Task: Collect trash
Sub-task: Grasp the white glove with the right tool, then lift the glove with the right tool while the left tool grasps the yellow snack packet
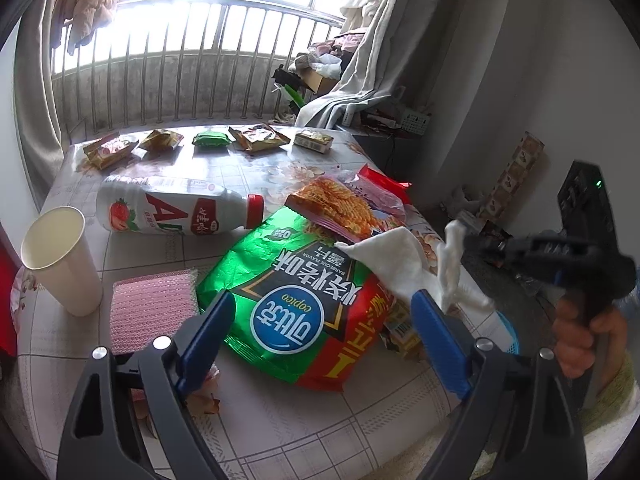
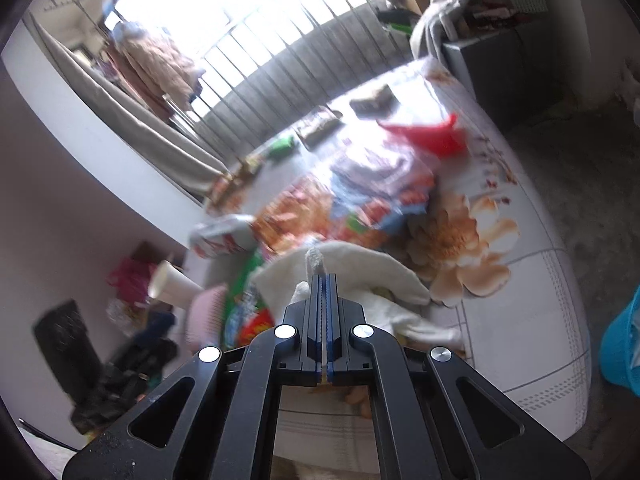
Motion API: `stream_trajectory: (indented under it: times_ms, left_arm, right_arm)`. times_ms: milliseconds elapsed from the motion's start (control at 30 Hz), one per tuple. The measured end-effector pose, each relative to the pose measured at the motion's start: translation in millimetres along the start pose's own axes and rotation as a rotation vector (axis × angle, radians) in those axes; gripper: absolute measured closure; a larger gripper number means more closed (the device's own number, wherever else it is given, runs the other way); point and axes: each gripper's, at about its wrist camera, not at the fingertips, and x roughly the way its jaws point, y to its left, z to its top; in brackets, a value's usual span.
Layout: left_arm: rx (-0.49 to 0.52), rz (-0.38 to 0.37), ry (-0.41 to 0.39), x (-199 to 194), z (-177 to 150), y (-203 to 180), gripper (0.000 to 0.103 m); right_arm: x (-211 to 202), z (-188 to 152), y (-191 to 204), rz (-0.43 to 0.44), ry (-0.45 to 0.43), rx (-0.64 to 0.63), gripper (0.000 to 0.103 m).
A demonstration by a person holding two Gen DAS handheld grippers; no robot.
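We see our left tool (image 1: 324, 340) hanging over the floral-patterned surface (image 1: 280, 420) with its blue-padded jaws spread wide and nothing between the pads. Under it lies the large green and red foil chip bag (image 1: 288, 304), which we take as our landmark. Our right tool (image 2: 322, 276) has its jaws pressed fully together on a fold of the crumpled white paper tissue (image 2: 360, 272); from the left wrist view that tissue (image 1: 404, 268) drapes over the chip bag's right edge and is pinched at its far side by the right tool (image 1: 476, 246), with a person's hand (image 1: 588, 340) gripping the handle.

Just behind the chip bag lies an opened orange noodle packet (image 1: 344, 208) with a red wrapper (image 1: 380, 182) beyond it. Left of the chip bag's far corner a white plastic strawberry-drink bottle with a red cap (image 1: 168, 208) lies on its side, cap towards the bag. Beside the bag's near left edge sits a pink textured pad (image 1: 152, 308), and further left stands an upright cream paper cup (image 1: 60, 260). Well behind the chip bag a row of small snack packets (image 1: 208, 142) lines the surface's far edge. A bright blue plastic basket (image 2: 620, 340) stands right of the surface.
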Motion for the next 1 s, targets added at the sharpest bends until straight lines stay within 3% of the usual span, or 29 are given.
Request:
stream_trajectory:
  times_ms: [167, 333, 467, 500, 600, 767, 833, 1000]
  left_arm:
    - [-0.017, 0.008, -0.012, -9.2, -5.5, 2.9, 0.018]
    - [-0.041, -0.002, -0.016, -13.4, -7.6, 5.3, 0.021]
    - [-0.045, -0.012, -0.023, -18.1, -8.3, 3.7, 0.026]
    - [-0.046, -0.015, -0.024, -18.9, -8.5, 3.3, 0.027]
    - [-0.06, -0.024, -0.021, -19.9, -9.3, 3.7, 0.03]
    - [-0.078, -0.024, -0.01, -20.1, -9.2, 3.2, 0.035]
    - [-0.081, -0.021, -0.007, -20.4, -9.4, 2.8, 0.035]
    - [-0.076, -0.015, -0.001, -19.3, -9.0, 1.7, 0.035]
  right_arm:
    - [-26.1, 10.2, 9.6, 0.072, -0.065, 0.001, 0.103]
    - [-44.9, 12.3, 15.0, 0.069, -0.108, -0.025, 0.103]
    - [-32.5, 1.6, 19.2, 0.034, -0.049, -0.068, 0.098]
    - [-27.0, -2.2, 22.3, 0.026, -0.027, -0.093, 0.09]
    - [-0.3, -23.7, 41.4, -0.082, 0.024, -0.241, 0.056]
    - [39.0, -68.8, 73.3, -0.33, 0.063, -0.622, 0.055]
    - [45.0, -81.9, 78.6, -0.372, 0.063, -0.719, 0.055]
    - [51.8, -86.5, 77.8, -0.39, 0.06, -0.748, 0.056]
